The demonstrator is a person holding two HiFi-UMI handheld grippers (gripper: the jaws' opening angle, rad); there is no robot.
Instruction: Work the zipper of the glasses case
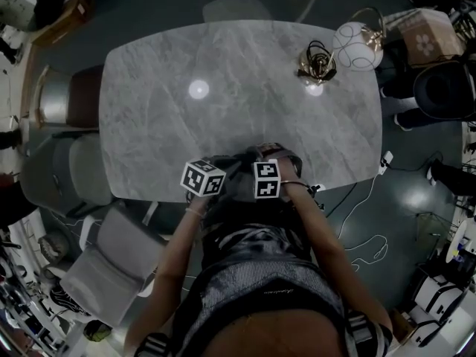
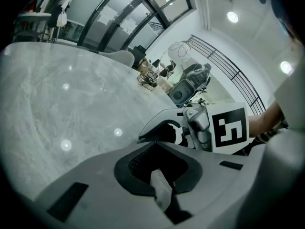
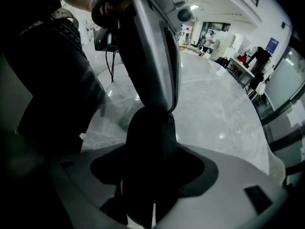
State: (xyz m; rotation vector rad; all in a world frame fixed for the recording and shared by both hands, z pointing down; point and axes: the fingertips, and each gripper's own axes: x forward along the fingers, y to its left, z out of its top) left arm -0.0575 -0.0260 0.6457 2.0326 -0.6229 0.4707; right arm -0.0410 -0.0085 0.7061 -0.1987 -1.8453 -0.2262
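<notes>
Position: the person stands at the middle of the near edge of the marble table (image 1: 186, 125), both forearms brought in together over that edge.

Task item: the glasses case (image 1: 275, 153), dark, is at the middle of the near edge between the two tools. Whether it rests on the marble cannot be told.

Right gripper (image 1: 279, 161): it points steeply down. In its own view the dark case fills the space between the jaws and rises out of it. The jaws are clamped on the case body.

Left gripper (image 1: 242, 161): it reaches in from the left at a shallower slant, with its tip at the top end of the case. In its own view the jaws are pressed together on a small pale tab (image 2: 161, 190), apparently the zipper pull, with dark textured material just behind it. The right tool's marker cube sits close beside it.

Elsewhere on the table: a brass-coloured object (image 1: 317, 63) wrapped in dark cord stands near the far right corner, with a white wire globe (image 1: 357, 44) just beside it at that edge.

Around the table: a grey chair (image 1: 111, 262) stands off the near left corner. A second chair (image 1: 242, 7) is tucked in at the far edge.
</notes>
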